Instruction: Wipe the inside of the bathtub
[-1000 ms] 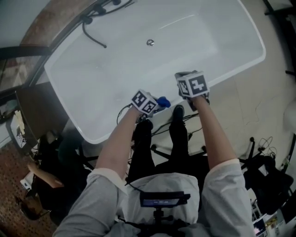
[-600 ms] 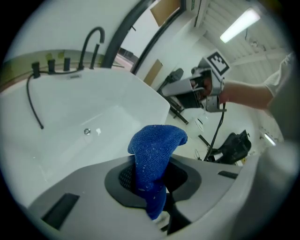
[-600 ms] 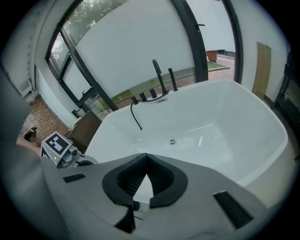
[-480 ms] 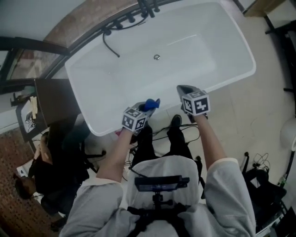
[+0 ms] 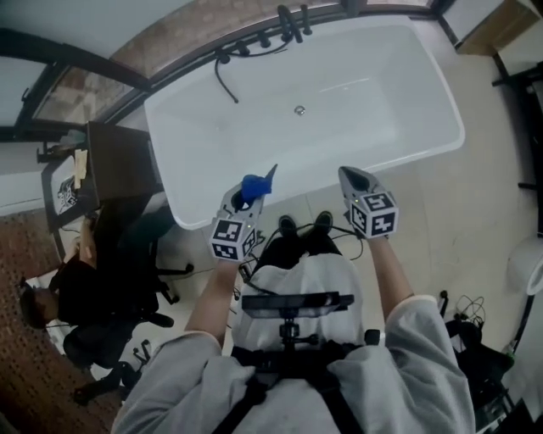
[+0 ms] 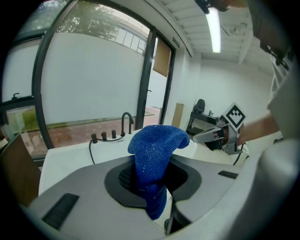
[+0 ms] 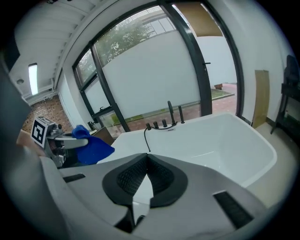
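The white bathtub (image 5: pixel 356 85) lies ahead of me and is seen again in the right gripper view (image 7: pixel 220 140). My left gripper (image 5: pixel 244 202) is shut on a blue cloth (image 5: pixel 254 185) and hovers at the tub's near rim. In the left gripper view the blue cloth (image 6: pixel 154 150) bulges up from between the jaws. My right gripper (image 5: pixel 355 180) is shut with nothing in it, just outside the near rim and raised above the floor. In the right gripper view its pads meet at the tip (image 7: pixel 146 158), and the left gripper (image 7: pixel 61 140) shows with the cloth (image 7: pixel 96 149).
A black faucet with a hose (image 5: pixel 284 24) stands on the tub's far rim, and a drain (image 5: pixel 299 110) sits in its floor. A dark cabinet (image 5: pixel 119 165) and a seated person (image 5: pixel 51 297) are at the left. Cables (image 5: pixel 467 305) lie at the right. Glass doors (image 7: pixel 154 79) stand behind the tub.
Both grippers have drawn back from over the tub towards my body, and the view has pulled back with them. The left gripper has kept hold of the cloth.
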A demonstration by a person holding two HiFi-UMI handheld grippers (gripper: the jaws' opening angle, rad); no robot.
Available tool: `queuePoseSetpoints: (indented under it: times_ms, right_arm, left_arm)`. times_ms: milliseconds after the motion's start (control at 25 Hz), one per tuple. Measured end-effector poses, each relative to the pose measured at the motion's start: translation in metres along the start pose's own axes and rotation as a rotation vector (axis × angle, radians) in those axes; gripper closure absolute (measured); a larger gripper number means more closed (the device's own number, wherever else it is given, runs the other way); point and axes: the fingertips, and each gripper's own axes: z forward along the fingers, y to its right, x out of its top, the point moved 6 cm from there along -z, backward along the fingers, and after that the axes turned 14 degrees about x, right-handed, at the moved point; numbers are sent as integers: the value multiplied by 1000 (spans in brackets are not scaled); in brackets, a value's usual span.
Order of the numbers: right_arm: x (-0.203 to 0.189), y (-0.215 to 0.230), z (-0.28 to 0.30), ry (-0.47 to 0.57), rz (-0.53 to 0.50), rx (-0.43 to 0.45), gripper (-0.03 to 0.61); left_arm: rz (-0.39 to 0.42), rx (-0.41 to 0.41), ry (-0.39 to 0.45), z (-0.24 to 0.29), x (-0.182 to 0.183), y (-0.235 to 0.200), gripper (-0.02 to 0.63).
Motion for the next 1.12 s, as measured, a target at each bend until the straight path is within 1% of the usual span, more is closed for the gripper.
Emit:
queuePoseSetpoints:
  times_ms: [160,320,480,560,640,760,920,1040,1120]
  right_arm:
    - [0,-27,-18,49,-7,-53,569]
    - [9,-50,-26,80,-40,-88,569]
    - [8,-69,-35,119,-17,-113,569]
    - [7,-77,-39,131,-19,-133,569]
    - [6,-83,-45,143,-18,-148,569]
    - [5,-87,-55,146,-27,-167,569]
    - [10,-77,-68,152,-40,-182,569]
    - [9,-69,-77,147,-49,-168,571]
    - [9,-62,-83,134,-57,-152,571]
  left_arm:
    - [11,22,63,-30,16,-15,532]
    - [-28,57,112,-51,21,-35,532]
    - [-23,80,131,-67,14,-56,532]
    - [-35,86,131,-72,9,-65,532]
    - [-29,83,126,-80,5,-69,532]
    - [-29,87,129,-93,4,-71,532]
    - [-41,116,141,-101,5,-64,532]
    - [-46,151,149,-105,5,-55,532]
    - [-65,189,150,-108,4,-49,531]
